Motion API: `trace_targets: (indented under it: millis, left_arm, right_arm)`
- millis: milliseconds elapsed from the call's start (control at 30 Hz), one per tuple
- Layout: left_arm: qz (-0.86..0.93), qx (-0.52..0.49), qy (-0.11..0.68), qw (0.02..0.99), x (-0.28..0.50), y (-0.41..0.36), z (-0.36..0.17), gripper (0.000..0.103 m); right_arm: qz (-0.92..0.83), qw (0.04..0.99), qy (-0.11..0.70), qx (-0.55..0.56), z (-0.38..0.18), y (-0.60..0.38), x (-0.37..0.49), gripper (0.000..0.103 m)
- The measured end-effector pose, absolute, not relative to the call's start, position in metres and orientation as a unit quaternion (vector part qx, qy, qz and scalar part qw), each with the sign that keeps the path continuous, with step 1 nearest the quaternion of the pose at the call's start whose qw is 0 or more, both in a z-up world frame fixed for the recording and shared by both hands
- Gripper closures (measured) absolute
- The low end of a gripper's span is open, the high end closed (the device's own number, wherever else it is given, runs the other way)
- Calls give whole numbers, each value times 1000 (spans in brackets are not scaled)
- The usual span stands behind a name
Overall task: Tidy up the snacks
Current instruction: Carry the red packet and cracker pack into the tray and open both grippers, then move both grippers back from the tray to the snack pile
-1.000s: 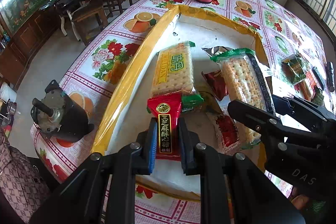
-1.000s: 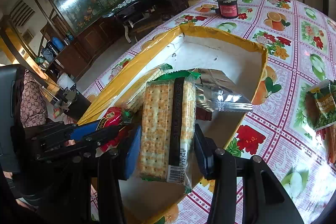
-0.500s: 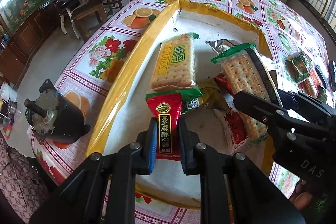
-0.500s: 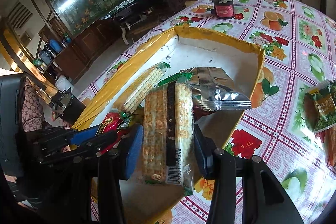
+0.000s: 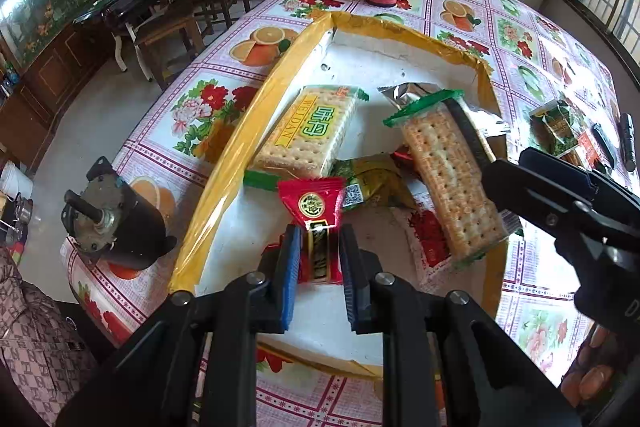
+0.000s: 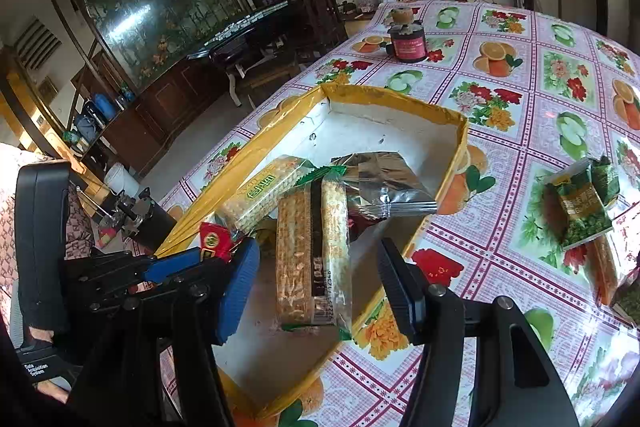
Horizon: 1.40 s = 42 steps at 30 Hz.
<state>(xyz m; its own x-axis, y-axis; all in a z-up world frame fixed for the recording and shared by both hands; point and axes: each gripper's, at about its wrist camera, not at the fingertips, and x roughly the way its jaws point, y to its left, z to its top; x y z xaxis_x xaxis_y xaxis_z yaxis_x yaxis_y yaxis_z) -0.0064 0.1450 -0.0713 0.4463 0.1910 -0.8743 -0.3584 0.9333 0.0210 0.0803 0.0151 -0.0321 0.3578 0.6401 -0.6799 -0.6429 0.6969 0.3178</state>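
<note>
Right claw [image 6: 316, 291] has just been opening; its jaws stand clear of the cracker pack [image 6: 312, 251], which lies in the yellow-rimmed box [image 6: 460, 147]. Left claw [image 5: 318, 259] pinches the red packet [image 5: 314, 215] over the box. Advice: withdraw upward (avoid snagging wrapper), then lower the red packet beside the packs.

Worktop [image 6: 528, 131] under a fruit-and-flower oilcloth, yellow-rimmed white tray [image 5: 256, 115] near its edge, dark red jar [image 6: 408, 45] farther back, green snack packets [image 6: 580, 203] beside the tray, black motor [image 5: 116, 227] at the corner
</note>
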Motion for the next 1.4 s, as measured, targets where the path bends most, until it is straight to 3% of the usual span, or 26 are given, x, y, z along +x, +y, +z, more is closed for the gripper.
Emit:
trace_targets:
  millis: [233, 633, 1133, 1400]
  left_arm:
    - [158, -74, 490, 854, -11, 128, -60, 68]
    - [137, -49, 487, 861, -10, 90, -50, 61]
    - [93, -25, 497, 862, 6, 37, -52, 60]
    - [65, -13, 506, 860, 14, 11, -57, 49]
  right_arm:
    - [371, 837, 403, 15, -26, -18, 76, 40]
    - [315, 856, 406, 56, -35, -93, 76, 40]
    - [247, 870, 417, 95, -54, -179, 72, 40]
    - [214, 874, 421, 116, -62, -212, 71, 39]
